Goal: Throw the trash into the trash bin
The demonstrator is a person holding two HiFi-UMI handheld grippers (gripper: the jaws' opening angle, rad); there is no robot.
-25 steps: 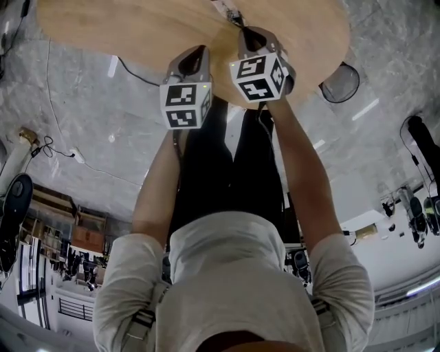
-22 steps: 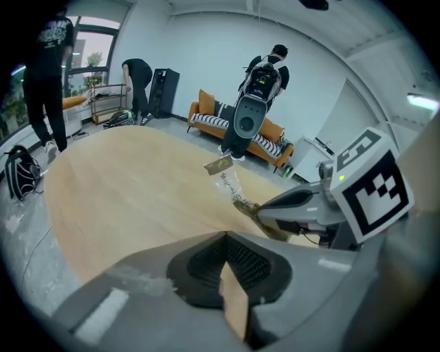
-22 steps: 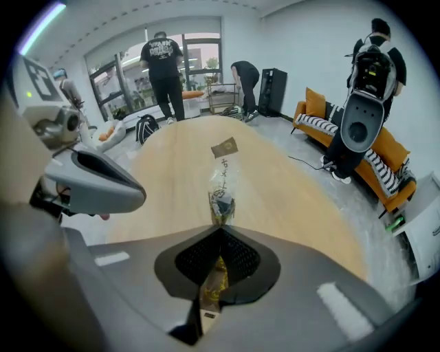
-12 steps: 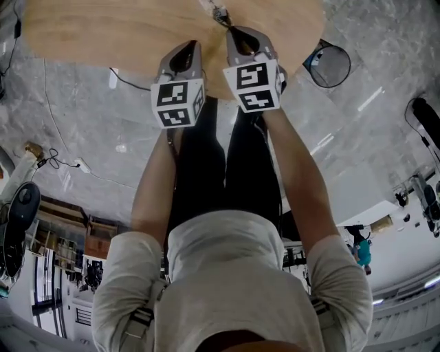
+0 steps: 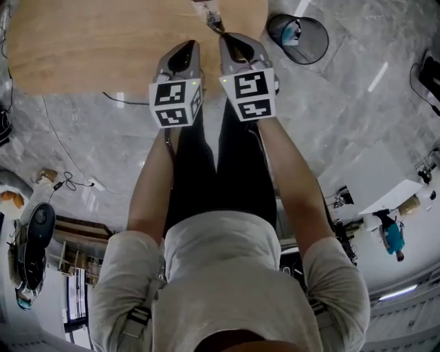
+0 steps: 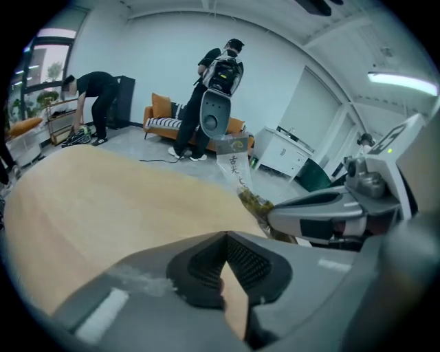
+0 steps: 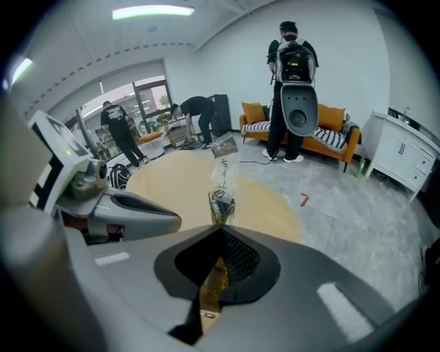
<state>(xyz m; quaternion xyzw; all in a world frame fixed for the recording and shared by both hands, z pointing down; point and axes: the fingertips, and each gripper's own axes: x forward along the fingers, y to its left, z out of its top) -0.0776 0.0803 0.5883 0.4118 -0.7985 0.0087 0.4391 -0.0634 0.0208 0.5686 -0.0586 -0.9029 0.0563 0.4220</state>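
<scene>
The trash is a clear printed plastic wrapper [image 7: 222, 180] with dark crumbs in its lower end. My right gripper [image 7: 220, 234] is shut on that end, and the wrapper sticks up past the tips. In the head view the wrapper [image 5: 210, 14] shows over the edge of the round wooden table [image 5: 103, 41], ahead of the right gripper [image 5: 231, 38]. My left gripper [image 5: 185, 47] is close beside it on the left, shut and empty [image 6: 223, 237]. From the left gripper view the wrapper [image 6: 237, 168] hangs to the right. The black mesh trash bin [image 5: 298, 38] stands on the floor to the upper right.
The floor is grey marble [image 5: 344, 117] with a black cable [image 5: 120, 100] by the table. The gripper views show three people [image 7: 292, 82] standing or bending in the room, an orange sofa [image 7: 330, 134] and a white cabinet [image 7: 405, 158].
Both grippers moved together with the wrapper toward the table's right edge. The trash bin came further into view and now lies nearer the right gripper.
</scene>
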